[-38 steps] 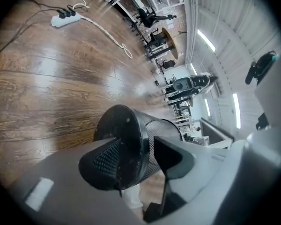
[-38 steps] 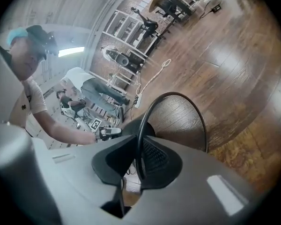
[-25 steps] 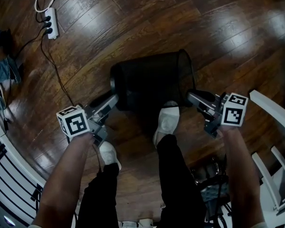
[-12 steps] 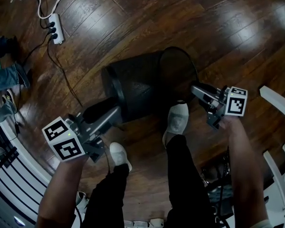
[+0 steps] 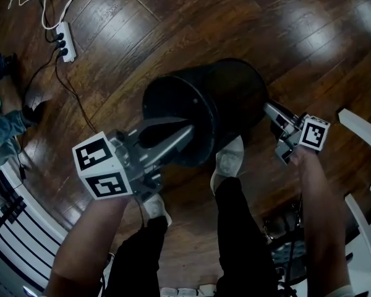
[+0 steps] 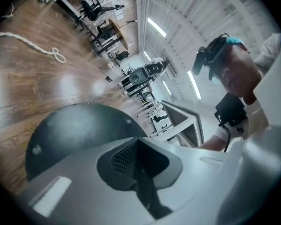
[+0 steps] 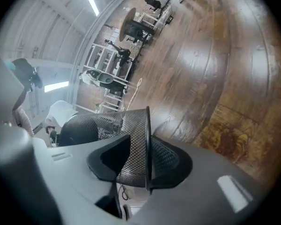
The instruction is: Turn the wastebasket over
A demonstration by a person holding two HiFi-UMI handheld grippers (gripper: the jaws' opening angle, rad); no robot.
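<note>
Wastebasket: the black mesh wastebasket (image 5: 235, 94) is tipped over the wooden floor (image 5: 297, 30). Its solid base (image 5: 173, 113) is raised toward the head camera and its mouth faces away to the right. Whether any edge touches the floor I cannot tell.
Left tool: the left tool (image 5: 188, 132) has just clenched shut on nothing. Its tips lie against the lower edge of the base and seem only to prop it.
Right tool: the right tool (image 5: 269, 108) is at the mouth side of the wastebasket, and its jaws have just been opening. The rim (image 7: 147, 139) and mesh wall stand between them, with a gap showing on one side, so it is released rather than gripping.
Stage: by my reading the turn is about half done, with the base up but not yet settled.
Risk, slip: the closed left tips could slide off the smooth base, and the wastebasket would fall back onto its side.
Risk, drop: with the right jaws loose, the rim can swing free and the basket may roll away.
Risk, foot: the white shoe (image 5: 229, 159) is just beside the wastebasket's lower wall, so a fall could land on it.
Risk, cable: the power strip (image 5: 62, 39) lies well apart, so it is unlikely to be hit.
</note>
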